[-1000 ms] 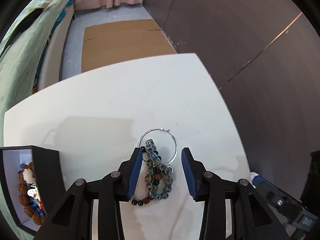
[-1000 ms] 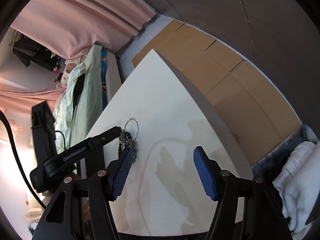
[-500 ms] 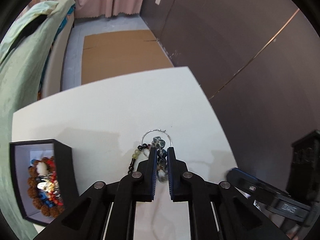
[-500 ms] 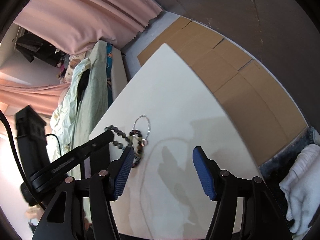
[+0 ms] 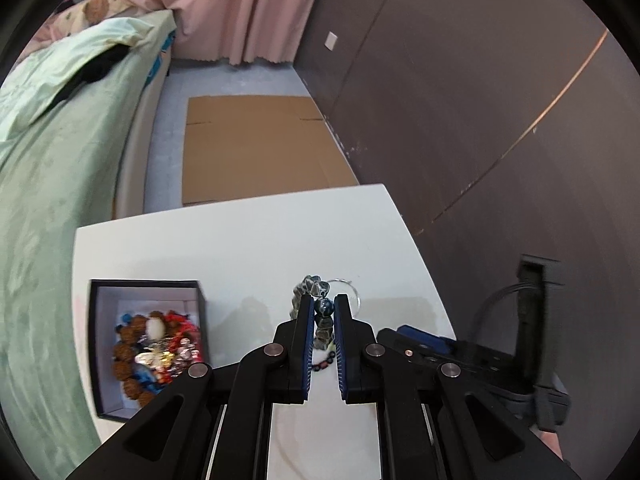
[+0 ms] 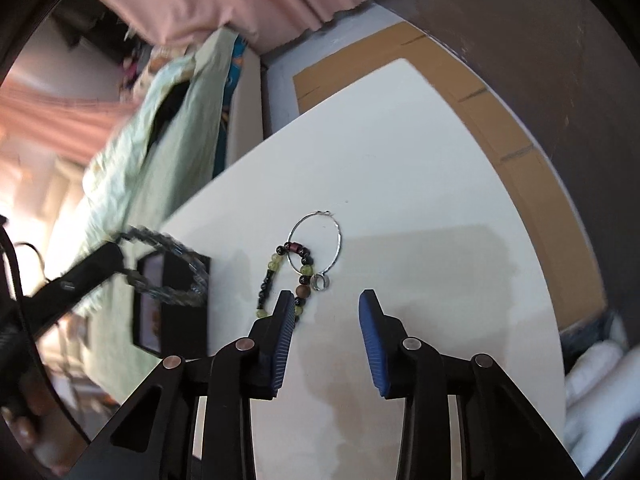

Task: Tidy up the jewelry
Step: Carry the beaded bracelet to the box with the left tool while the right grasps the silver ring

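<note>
Lifted off the white table [image 5: 248, 240] since the earlier frame: grey beaded bracelet [image 5: 316, 292], clamped in the left gripper [image 5: 322, 312].
Right gripper [image 6: 325, 300], jaws narrowing around nothing, hovers just short of the bead strand [image 6: 276, 272], wire hoop [image 6: 316, 240] and ring [image 6: 320, 282].

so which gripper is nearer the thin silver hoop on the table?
Right. The right gripper hovers just short of the silver hoop, jaws apart. The left gripper, shut on the grey bead bracelet, is off toward the box.

Two black claws [image 5: 322, 312] [image 6: 326, 312] with ribbed blue pads [image 6: 370, 350], silver pivot screws, seemingly a black cable behind.
</note>
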### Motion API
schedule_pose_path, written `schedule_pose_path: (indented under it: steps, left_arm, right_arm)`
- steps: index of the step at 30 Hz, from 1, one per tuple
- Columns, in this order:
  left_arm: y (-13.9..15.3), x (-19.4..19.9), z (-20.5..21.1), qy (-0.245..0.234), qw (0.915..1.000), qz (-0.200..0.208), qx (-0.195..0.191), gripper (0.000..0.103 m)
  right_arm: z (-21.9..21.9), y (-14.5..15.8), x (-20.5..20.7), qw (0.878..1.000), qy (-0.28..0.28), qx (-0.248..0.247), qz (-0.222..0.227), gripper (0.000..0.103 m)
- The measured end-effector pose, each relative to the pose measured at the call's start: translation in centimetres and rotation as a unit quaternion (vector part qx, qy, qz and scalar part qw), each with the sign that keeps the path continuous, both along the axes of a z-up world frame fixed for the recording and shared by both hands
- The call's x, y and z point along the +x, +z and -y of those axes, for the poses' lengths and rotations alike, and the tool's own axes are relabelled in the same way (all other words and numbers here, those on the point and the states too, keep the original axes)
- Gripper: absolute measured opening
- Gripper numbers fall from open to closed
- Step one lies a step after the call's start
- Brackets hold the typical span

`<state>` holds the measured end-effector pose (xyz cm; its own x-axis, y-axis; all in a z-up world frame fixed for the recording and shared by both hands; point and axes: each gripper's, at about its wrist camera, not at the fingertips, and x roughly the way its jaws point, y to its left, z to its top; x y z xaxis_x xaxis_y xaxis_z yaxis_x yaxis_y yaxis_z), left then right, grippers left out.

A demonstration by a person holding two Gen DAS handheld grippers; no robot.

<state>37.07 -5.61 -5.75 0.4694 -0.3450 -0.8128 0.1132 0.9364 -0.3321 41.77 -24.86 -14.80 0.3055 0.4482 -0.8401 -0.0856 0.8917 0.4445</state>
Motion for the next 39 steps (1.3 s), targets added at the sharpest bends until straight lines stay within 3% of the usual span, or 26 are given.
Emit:
schedule_pose_path:
  steps: [5, 11, 27, 29, 32, 39]
  left_arm:
    - [1.2, -0.4, -1.9, 0.017, 0.9997, 0.014, -0.009, 0.010]
    - [2.1, -1.4, -4.7, 0.043, 0.9985, 0.028, -0.017, 0.010]
    - [2.1, -3.4, -9.2, 0.091, 0.9947, 0.032, -0.035, 0.010]
    - [2.0, -3.6, -9.7, 0.097, 0.9941, 0.031, -0.038, 0.010]
    - [2.0, -3.8, -10.2, 0.100, 0.9937, 0.030, -0.039, 0.010]
    - [2.3, -4.3, -11.6, 0.108, 0.9927, 0.035, -0.042, 0.010]
  right_arm:
    - [-2.0, 0.5, 0.2, 0.994, 0.071, -0.079, 0.036, 0.036]
    - [-2.7, -0.3, 0.2, 0.975, 0.154, -0.145, 0.065, 0.036]
    - [-6.2, -1.3, 0.0, 0.946, 0.237, -0.196, 0.097, 0.036]
    - [-6.3, -1.2, 0.1, 0.945, 0.238, -0.201, 0.098, 0.033]
    - [-6.2, -1.1, 0.3, 0.946, 0.232, -0.207, 0.092, 0.015]
    - [-6.0, 0.1, 0.3, 0.959, 0.212, -0.166, 0.088, 0.014]
